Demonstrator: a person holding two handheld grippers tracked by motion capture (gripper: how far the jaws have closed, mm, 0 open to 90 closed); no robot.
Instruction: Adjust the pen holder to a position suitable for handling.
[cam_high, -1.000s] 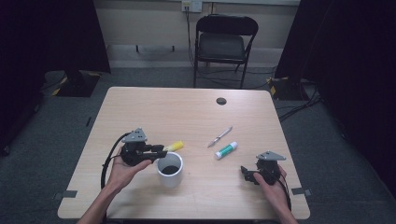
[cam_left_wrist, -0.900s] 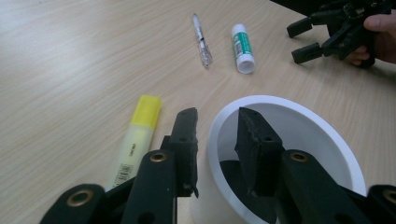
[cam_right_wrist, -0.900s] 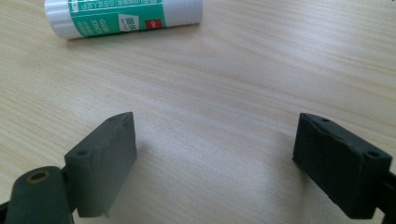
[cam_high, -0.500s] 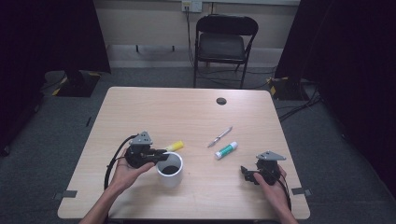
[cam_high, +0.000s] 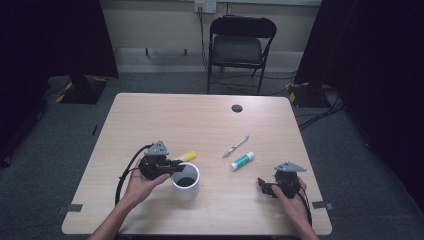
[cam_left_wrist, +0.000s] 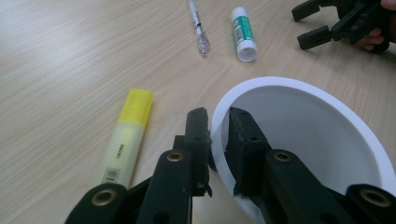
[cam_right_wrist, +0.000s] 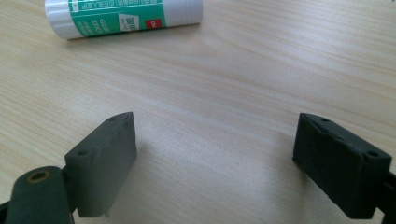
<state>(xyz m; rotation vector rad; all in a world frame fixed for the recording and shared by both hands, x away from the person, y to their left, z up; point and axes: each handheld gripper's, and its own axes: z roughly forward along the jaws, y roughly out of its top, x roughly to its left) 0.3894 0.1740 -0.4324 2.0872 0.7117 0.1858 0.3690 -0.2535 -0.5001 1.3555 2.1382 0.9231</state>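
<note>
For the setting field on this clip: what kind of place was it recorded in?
Probably an indoor recording room or lab, not a home. A bare wooden table stands on grey carpet, dark curtains hang at both sides, and an empty black folding chair sits by the far wall beneath a wall outlet.

Both grippers are chunky black plastic: the left gripper (cam_high: 176, 165) and right gripper (cam_high: 264, 186) each carry a grey three-cornered plate on top, brass-ringed screw holes behind blocky ridged pads (cam_left_wrist: 198, 125), black cable trailing off the back. Forearms bare.
</note>
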